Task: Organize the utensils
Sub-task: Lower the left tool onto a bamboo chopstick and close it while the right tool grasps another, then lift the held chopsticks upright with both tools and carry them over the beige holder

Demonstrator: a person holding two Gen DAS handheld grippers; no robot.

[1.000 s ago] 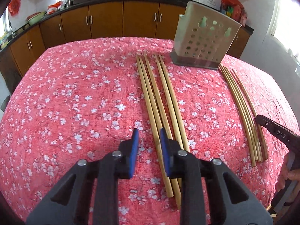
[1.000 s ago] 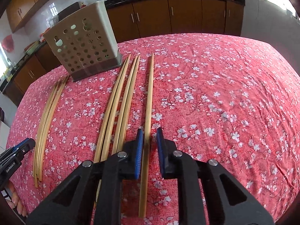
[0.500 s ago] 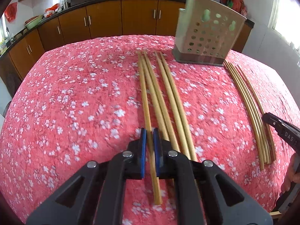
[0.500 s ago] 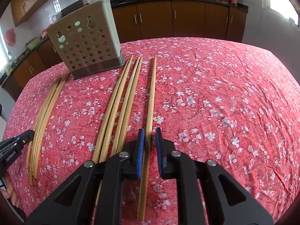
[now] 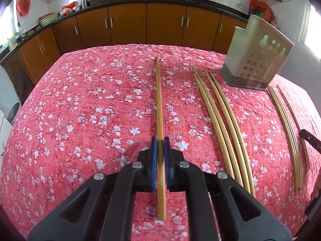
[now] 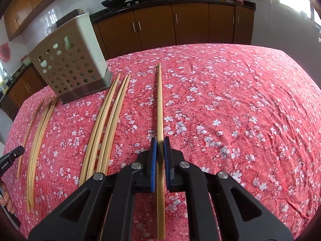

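My left gripper [image 5: 159, 140] is shut on a bamboo chopstick [image 5: 158, 100] that points away from me over the red flowered cloth. It stands apart, left of several more chopsticks [image 5: 220, 120]. My right gripper [image 6: 159, 140] is shut on another chopstick [image 6: 159, 104], which lies right of its own group of chopsticks [image 6: 108, 120]. A beige perforated utensil holder [image 5: 256, 60] [image 6: 68, 64] stands upright at the far side between the two groups. Whether the held chopsticks are off the cloth, I cannot tell.
Each view shows the other group of chopsticks [image 5: 286, 124] [image 6: 40, 132] at its edge, with the other gripper's black tip [image 5: 310, 138] [image 6: 12, 155] beside it. The table [image 6: 250, 110] ends at wooden kitchen cabinets [image 5: 128, 24] behind.
Both grippers have shut on a chopstick each. The left one has drawn its chopstick leftward away from its group; the right one has shifted its chopstick a little to the right.
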